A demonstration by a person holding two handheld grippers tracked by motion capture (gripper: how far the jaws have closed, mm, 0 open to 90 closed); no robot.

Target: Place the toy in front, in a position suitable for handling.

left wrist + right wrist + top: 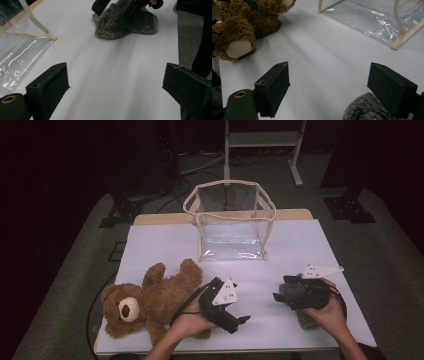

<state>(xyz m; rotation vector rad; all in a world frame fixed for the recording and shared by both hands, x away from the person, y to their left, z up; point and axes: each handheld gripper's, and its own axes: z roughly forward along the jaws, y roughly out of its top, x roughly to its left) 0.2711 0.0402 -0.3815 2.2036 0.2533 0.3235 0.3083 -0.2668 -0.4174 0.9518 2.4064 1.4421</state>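
Note:
A brown teddy bear (pixel 142 300) lies on its back at the front left of the white table (pixel 280 245); its paw and leg (pixel 242 32) show in the right gripper view. A clear bag with beige trim (pixel 230 217) stands open-topped at the back middle. A grey knitted item (pixel 127 25) lies at the front right, under the right hand (pixel 306 320). My left gripper (pixel 239 321) is beside the bear, pointing right, jaws open (pixel 115 85) over bare table. My right gripper (pixel 279 291) hovers just over the knitted item (pixel 367 110), open (pixel 329 85), nothing between its jaws.
The bag's clear wall (pixel 22 52) lies close to the left gripper's left side and ahead of the right gripper (pixel 372 17). Bare table stretches between the two grippers. Dark stands and a metal frame (pixel 262 140) are beyond the table's far edge.

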